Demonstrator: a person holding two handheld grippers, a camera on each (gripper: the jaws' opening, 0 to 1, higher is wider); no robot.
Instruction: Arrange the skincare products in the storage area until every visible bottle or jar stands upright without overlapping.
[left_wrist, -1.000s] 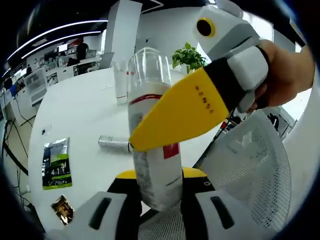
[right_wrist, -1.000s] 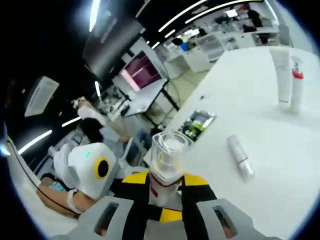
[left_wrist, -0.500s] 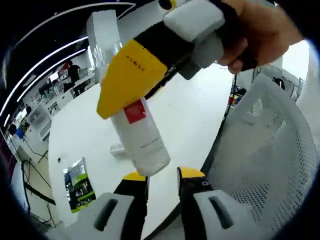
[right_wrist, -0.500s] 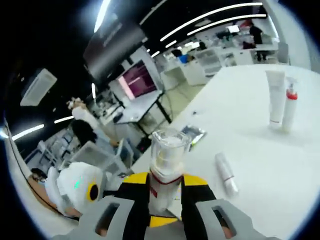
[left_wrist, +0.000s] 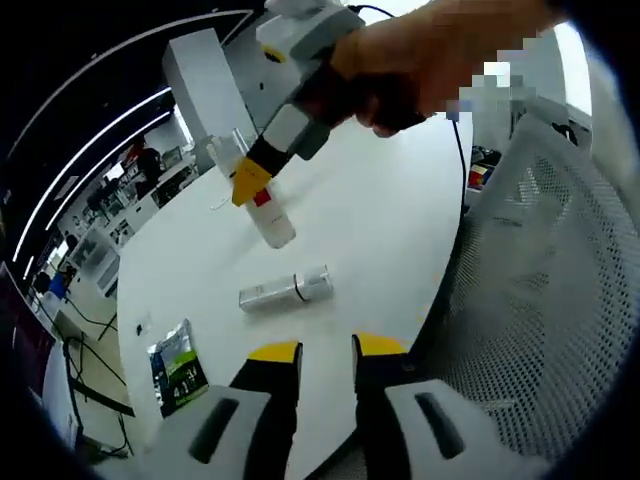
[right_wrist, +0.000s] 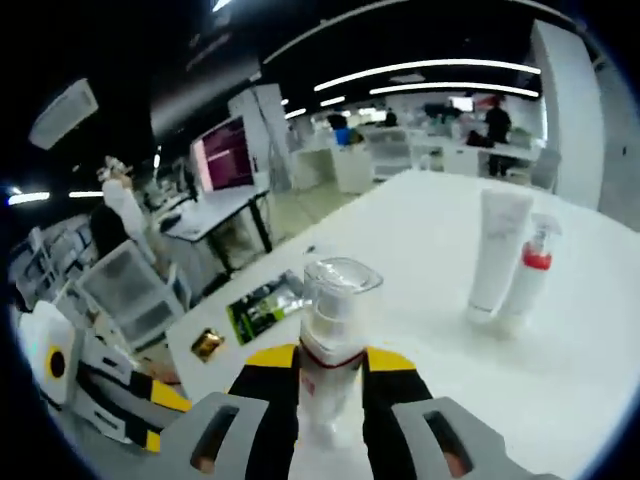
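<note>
Presently, the right tongs (right_wrist: 330, 375) are closed on a pump bottle (right_wrist: 332, 335) with a clear cap and a red band; the bottle stands between the yellow-tipped jaws at lower centre of the right gripper view. In the left gripper view the same bottle (left_wrist: 262, 205) appears at upper centre, its base low over or on the white table (left_wrist: 370, 220); contact cannot be confirmed. The left tongs (left_wrist: 325, 352), at bottom centre of that view, stand a little apart and hold nothing.

Handling judgement: the bottle appears to be rigid plastic, light, smooth and somewhat slippery. The clear cap may pull off, so the hold belongs on the body below the red band, as now.

Other items: a silver tube (left_wrist: 285, 290) lies on its side at centre of the left gripper view and is not yet upright. A white tube (right_wrist: 492, 250) and a red-collared spray bottle (right_wrist: 527, 270) stand upright, just beside each other, at right of the right gripper view.

Pose: a hand (left_wrist: 430, 60) at top of the left gripper view grips the right tongs, angled down toward the table.
</note>
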